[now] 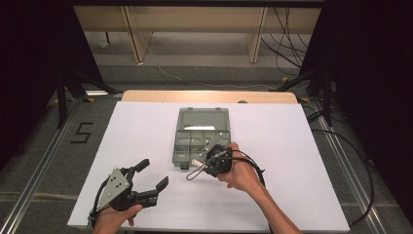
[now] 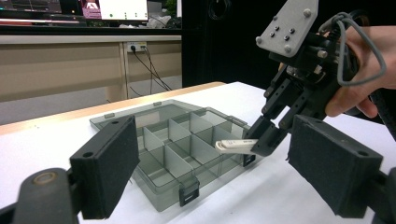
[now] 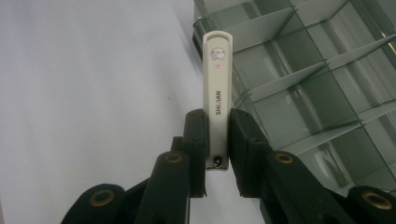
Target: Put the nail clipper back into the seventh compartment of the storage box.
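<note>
In the high view, the right gripper is at the near right corner of the open grey organizer box, which lies in the middle of the white table. The left gripper rests near the front left of the table, well apart from the box, with its fingers spread and nothing between them.

In the left gripper view, the right gripper clamps a small white nail clipper by one end. The clipper is almost level and its free end hangs over the near right compartments.

In the right gripper view, the fingers are clenched on the clipper from both sides, low on its body. It points along the box's edge, with the dividers to its right.

To do this step well, I think the clipper should first be centred over one compartment, clear of the thin dividers, then lowered before the fingers let go.
</note>
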`<state>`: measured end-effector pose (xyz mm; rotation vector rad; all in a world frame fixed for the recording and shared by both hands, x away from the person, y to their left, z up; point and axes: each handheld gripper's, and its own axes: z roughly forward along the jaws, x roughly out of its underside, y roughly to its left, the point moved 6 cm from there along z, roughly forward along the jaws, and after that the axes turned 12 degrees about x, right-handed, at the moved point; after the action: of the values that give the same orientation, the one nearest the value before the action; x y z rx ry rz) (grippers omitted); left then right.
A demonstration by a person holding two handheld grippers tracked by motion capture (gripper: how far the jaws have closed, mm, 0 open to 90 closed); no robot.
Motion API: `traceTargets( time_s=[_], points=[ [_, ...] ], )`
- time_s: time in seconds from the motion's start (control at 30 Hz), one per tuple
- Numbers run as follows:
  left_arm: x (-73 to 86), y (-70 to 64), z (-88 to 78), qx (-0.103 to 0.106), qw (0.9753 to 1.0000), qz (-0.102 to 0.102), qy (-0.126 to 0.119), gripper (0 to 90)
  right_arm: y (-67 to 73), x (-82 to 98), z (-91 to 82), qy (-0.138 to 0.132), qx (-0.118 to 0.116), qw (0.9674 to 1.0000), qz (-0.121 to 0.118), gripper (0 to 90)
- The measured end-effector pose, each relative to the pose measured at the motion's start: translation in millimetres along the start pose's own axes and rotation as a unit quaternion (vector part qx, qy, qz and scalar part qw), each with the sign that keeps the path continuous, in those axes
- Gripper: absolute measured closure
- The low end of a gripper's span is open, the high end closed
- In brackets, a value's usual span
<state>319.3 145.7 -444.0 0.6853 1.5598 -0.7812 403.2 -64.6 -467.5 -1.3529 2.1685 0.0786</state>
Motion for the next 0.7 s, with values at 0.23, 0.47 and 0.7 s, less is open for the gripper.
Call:
traceTargets(
  time_s=[0.23, 0.47, 0.7],
  points=[
    [-0.2, 0.0, -0.1, 0.000, 1.0000, 0.000, 0.000, 15.7, -10.3, 0.1, 1.4, -0.009, 0.014, 0.9997, 0.017, 77.6],
    [0.1, -0.4, 1.2, 0.002, 1.0000, -0.003, -0.001, 15.7, -20.1, -2.0, 3.6, -0.025, 0.032, 0.9986, 0.035, 77.7],
    [-0.2, 0.8, 0.4, 0.000, 1.0000, -0.002, -0.002, 15.7, -23.6, -3.4, 5.4, -0.025, 0.045, 0.9976, 0.046, 77.6]
  ],
)
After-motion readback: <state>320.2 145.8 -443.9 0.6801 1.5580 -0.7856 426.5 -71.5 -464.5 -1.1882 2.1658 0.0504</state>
